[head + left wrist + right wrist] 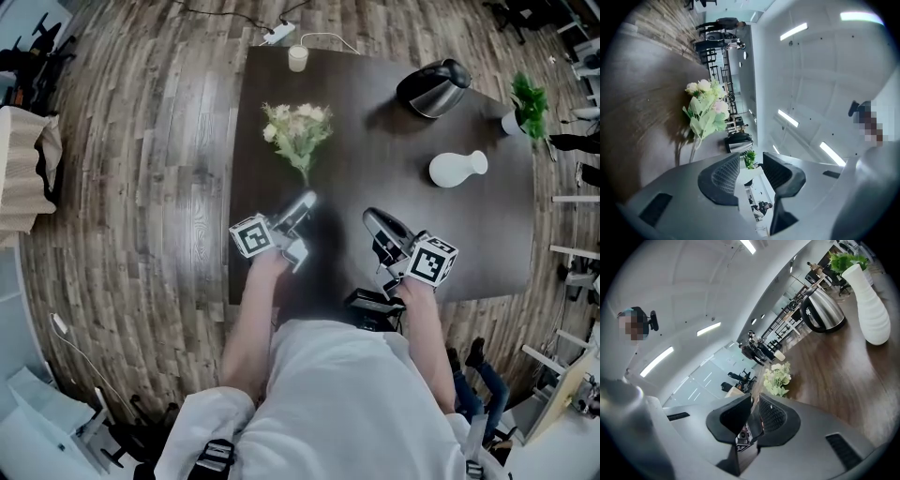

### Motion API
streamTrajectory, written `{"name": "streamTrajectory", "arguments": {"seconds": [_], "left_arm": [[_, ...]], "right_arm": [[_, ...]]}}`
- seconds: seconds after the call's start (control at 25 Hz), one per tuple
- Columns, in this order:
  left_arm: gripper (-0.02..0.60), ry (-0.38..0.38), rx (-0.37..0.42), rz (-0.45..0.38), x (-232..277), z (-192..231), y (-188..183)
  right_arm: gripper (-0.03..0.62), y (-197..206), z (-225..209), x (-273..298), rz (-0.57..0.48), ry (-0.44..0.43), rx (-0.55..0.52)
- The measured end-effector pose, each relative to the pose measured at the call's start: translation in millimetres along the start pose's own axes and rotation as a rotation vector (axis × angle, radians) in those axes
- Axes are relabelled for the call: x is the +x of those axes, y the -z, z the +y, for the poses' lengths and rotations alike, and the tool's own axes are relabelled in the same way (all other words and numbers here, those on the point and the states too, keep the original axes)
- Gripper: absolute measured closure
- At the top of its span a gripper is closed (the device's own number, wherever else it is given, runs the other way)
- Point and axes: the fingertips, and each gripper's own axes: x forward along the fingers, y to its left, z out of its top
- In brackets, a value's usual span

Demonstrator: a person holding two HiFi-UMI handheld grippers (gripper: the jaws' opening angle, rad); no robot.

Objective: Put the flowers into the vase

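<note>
On the worktop [375,253], far middle, lie the flowers [298,131], stems toward the person, probably to ease the grasp. The vase [457,168] stands well apart, to the right. The left gripper [305,202] points at the stems, jaws partly apart and empty. The right gripper [373,218] waits beside it, jaws closed and empty.

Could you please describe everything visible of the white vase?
The white vase looks matte, ceramic-like, with a wide, softly ribbed body narrowing to a slim neck. It seems to stand upright on the dark table, apart from the kettle, potted plant and flowers; only the table touches it.
</note>
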Motion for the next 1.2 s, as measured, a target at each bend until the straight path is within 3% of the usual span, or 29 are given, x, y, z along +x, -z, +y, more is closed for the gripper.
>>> {"name": "streamTrajectory", "arguments": {"seconds": [0.2,0.4,0.56,0.72,0.84,0.96,1.12,1.2], "left_arm": [[0.404,-0.076,0.011,-0.002,-2,31,-20],[0.363,-0.165,0.030,0.068,3,63,-28],[0.341,-0.185,0.004,0.136,16,75,-31],[0.340,-0.243,-0.082,0.257,32,90,-21],[0.341,-0.286,-0.134,0.279,40,100,-21],[0.341,-0.316,-0.137,0.308,49,103,-17],[0.354,-0.314,-0.242,0.249,66,112,-18],[0.432,-0.330,-0.237,0.237,69,118,-19]], "right_arm": [[0.565,-2,0,2,-0.009,0.005,0.008],[0.565,-2,-4,2,-0.015,0.020,0.016],[0.565,-2,-8,0,-0.027,0.036,0.024],[0.565,-3,-9,-1,-0.040,0.042,0.030],[0.565,-2,-8,-3,-0.048,0.046,0.031],[0.565,-2,-10,-7,-0.057,0.052,0.033],[0.565,-3,-12,-12,-0.067,0.063,0.037],[0.565,-5,-11,-14,-0.071,0.067,0.038]]}}
